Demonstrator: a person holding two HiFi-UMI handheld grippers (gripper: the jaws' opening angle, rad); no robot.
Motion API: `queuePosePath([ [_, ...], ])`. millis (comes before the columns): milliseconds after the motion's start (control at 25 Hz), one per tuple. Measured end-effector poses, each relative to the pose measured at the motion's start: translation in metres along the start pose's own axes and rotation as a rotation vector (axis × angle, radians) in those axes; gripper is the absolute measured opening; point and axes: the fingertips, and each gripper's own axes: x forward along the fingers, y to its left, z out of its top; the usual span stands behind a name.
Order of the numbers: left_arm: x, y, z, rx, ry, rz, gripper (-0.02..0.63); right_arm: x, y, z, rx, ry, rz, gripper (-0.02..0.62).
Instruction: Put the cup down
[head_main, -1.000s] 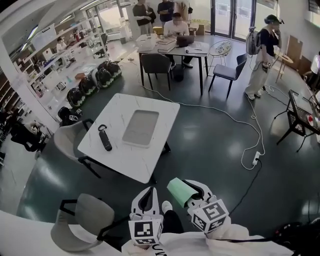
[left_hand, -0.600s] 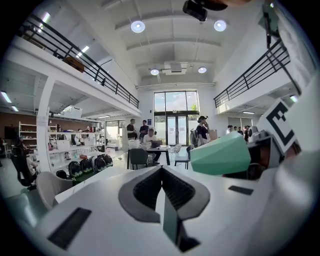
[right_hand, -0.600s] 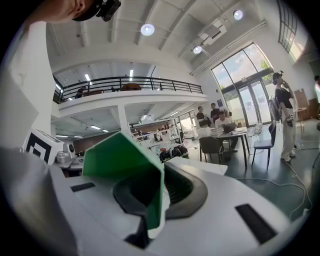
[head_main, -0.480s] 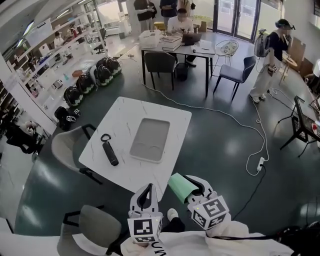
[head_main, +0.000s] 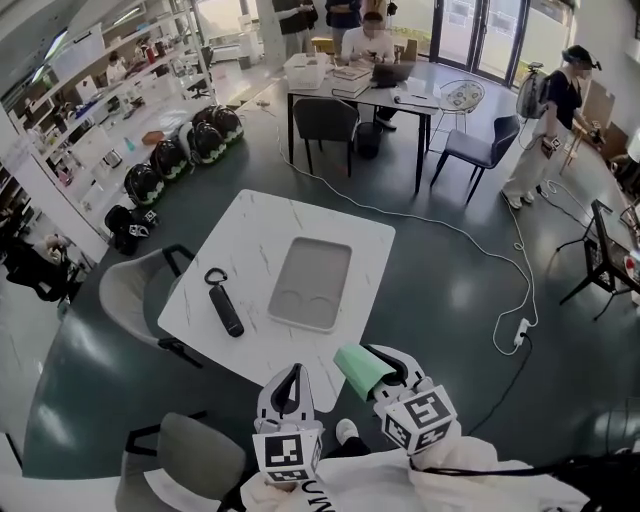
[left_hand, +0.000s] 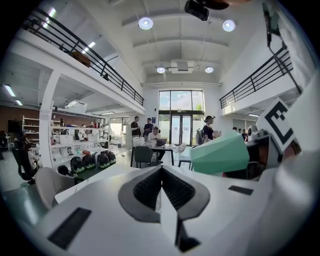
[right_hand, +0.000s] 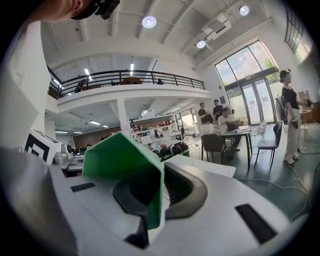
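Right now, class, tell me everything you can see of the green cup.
The green cup looks like smooth, matt plastic with angular, flat-sided walls. It hangs tilted on its side, its wall pinched between the jaws of the right tool, close to the near edge of the white table. Nothing else touches it.

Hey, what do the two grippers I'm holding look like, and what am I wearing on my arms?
Both the left gripper and right gripper have smooth white shells with dark ribbed pads inside. Each carries a white cube printed with black square markers. The sleeves are white.
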Motion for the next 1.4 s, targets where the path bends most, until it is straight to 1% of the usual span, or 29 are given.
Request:
queuePosePath([
  [200, 0.002, 0.017, 0.006, -0.005, -0.014, 0.008, 0.009, 0.010, 0.005, 0.008, -0.008, -0.003, -0.003, 0.021],
  [400, 0.001, 0.025, 0.014, -0.006, -0.030, 0.017, 0.009, 0.016, 0.007, 0.019, -0.018, -0.019, -0.007, 0.021],
  [720, 0.010, 0.037, 0.015, 0.003, -0.022, 0.043, 0.009, 0.033, 0.004, 0.029, -0.030, -0.036, 0.009, 0.021],
  [1120, 0.027, 0.057, 0.012, -0.006, -0.008, 0.102, 0.009, 0.069, 0.000, 0.029, -0.034, -0.009, 0.066, 0.021],
  [1400, 0.055, 0.071, 0.012, -0.016, 0.007, 0.132, 0.009, 0.102, -0.011, 0.025, -0.035, 0.034, 0.099, 0.021],
])
